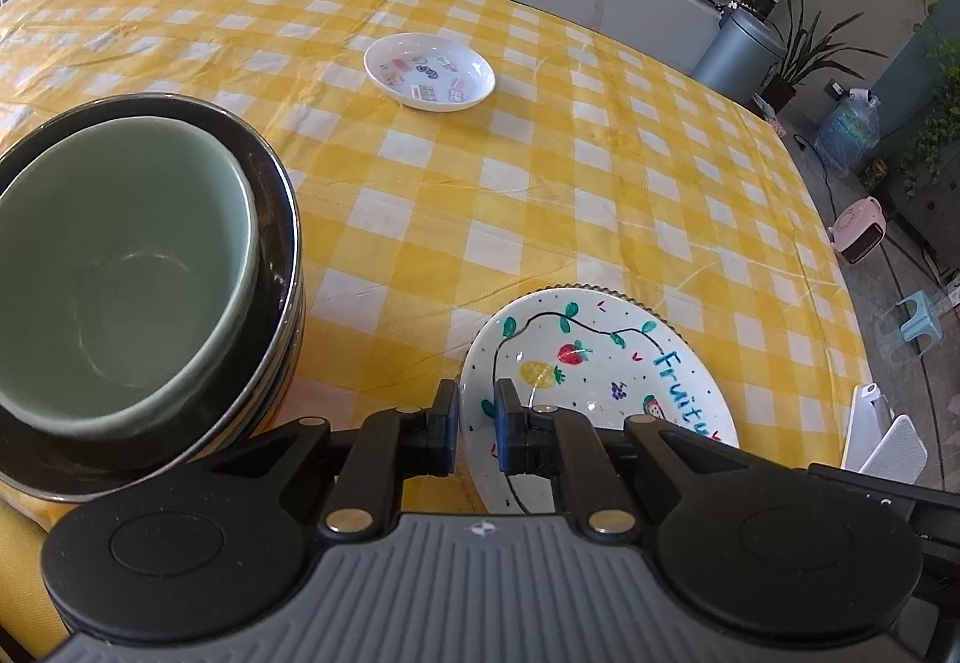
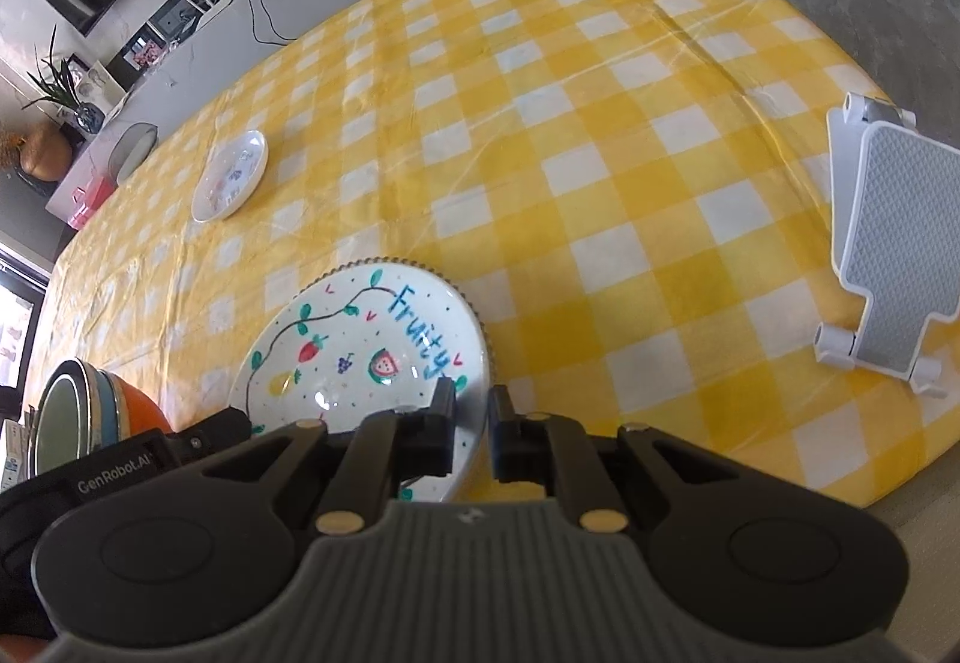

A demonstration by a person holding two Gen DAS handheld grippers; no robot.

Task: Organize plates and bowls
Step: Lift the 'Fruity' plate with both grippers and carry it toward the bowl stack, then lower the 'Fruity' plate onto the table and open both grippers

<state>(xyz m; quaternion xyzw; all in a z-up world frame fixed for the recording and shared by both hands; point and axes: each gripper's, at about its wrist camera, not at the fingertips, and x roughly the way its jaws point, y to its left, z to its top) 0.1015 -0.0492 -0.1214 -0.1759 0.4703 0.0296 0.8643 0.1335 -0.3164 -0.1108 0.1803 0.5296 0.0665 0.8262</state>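
Fruit plate (image 1: 600, 381): sits at the near edge of the checked tablecloth (image 1: 540, 171), on top of what looks like a second plate with a ridged rim, though only a sliver of that shows.
Left gripper (image 1: 475, 411): jaws straddle the plate's near-left rim with a narrow gap; from here I cannot tell whether they actually pinch it.
Right gripper (image 2: 471, 417): jaws straddle the near-right rim, a clear gap beside the edge, so it seems loosened rather than clamped.
Bowl stack (image 1: 120, 267): green bowl nested in darker bowls, near left, just beside the plate.
Small plate (image 1: 429, 70): alone, far across the cloth, well apart from the rest.
Phone stand (image 2: 882, 237): right side, near the table's edge.
Doing it well: close evenly on the rim on both sides, lift level, and steer wide of the bowl stack.
Risk: glazed rim may slip from a shallow bite.
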